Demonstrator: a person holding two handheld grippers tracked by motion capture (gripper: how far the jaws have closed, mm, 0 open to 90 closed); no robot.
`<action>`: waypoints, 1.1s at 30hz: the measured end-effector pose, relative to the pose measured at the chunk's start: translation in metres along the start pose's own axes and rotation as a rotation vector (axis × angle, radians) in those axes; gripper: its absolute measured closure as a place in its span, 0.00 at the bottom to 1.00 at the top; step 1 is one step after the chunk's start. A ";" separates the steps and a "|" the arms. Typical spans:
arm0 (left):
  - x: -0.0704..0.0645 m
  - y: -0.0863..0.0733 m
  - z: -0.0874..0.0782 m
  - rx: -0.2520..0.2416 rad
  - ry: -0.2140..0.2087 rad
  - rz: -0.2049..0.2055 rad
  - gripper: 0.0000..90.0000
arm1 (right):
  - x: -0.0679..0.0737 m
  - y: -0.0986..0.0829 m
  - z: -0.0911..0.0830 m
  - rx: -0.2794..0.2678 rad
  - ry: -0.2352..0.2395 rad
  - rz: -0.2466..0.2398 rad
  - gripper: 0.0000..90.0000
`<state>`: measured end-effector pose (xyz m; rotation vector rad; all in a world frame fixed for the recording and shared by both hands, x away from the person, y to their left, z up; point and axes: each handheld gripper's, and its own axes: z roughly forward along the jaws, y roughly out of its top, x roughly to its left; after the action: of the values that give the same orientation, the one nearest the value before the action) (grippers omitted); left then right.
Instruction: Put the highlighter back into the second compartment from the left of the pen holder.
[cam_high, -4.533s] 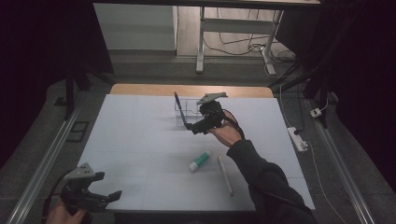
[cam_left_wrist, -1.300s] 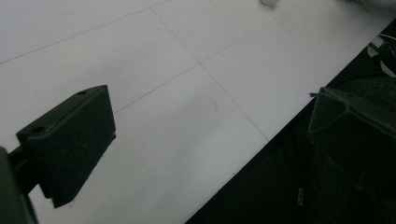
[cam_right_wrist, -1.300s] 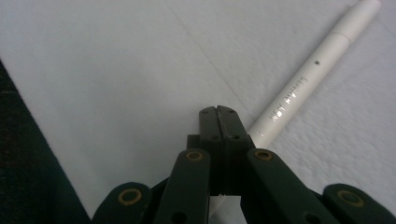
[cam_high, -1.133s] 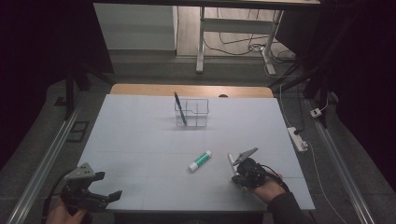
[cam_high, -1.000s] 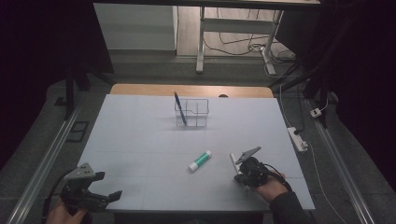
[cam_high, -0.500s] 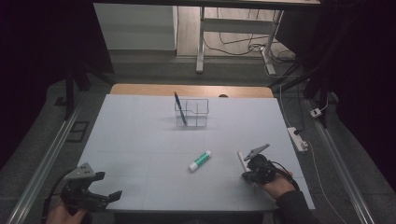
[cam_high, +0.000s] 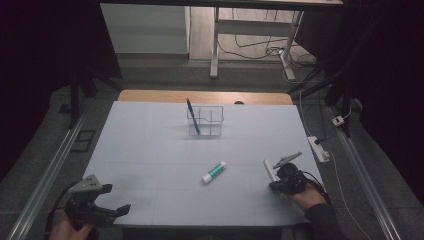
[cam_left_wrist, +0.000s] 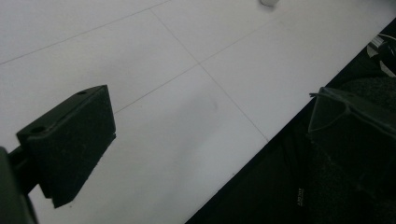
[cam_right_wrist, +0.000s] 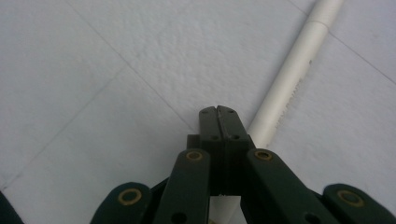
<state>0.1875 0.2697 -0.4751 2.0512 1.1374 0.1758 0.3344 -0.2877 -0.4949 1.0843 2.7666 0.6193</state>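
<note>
The left tool (cam_high: 102, 210) sits at about 7 o'clock on the white counter (cam_high: 150, 150), held by a hand (cam_high: 67, 230). Its jaws stand wide apart and hold nothing. At 12 o'clock stands a clear holder (cam_high: 206, 121) with a blue pen (cam_high: 192, 116) leaning in it. Near the middle lies a green and white glue stick (cam_high: 214, 172). At about 4 o'clock, the right tool (cam_right_wrist: 218, 122) is squeezed together with the white pen (cam_right_wrist: 289, 74) pinned under it. The pen points toward 11 o'clock.
</note>
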 end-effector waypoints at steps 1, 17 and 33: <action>0.000 0.000 0.000 0.001 0.000 0.000 0.01 | -0.002 -0.001 0.000 -0.003 0.001 0.007 0.99; 0.000 0.001 0.001 0.006 0.002 0.001 0.01 | -0.007 0.008 -0.020 -0.113 -0.085 0.133 0.47; 0.001 0.001 0.001 0.007 0.001 0.000 0.01 | -0.029 0.040 0.007 -0.081 -0.191 0.229 0.00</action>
<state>0.1894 0.2691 -0.4754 2.0578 1.1404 0.1731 0.3823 -0.2787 -0.4863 1.3757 2.4553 0.6108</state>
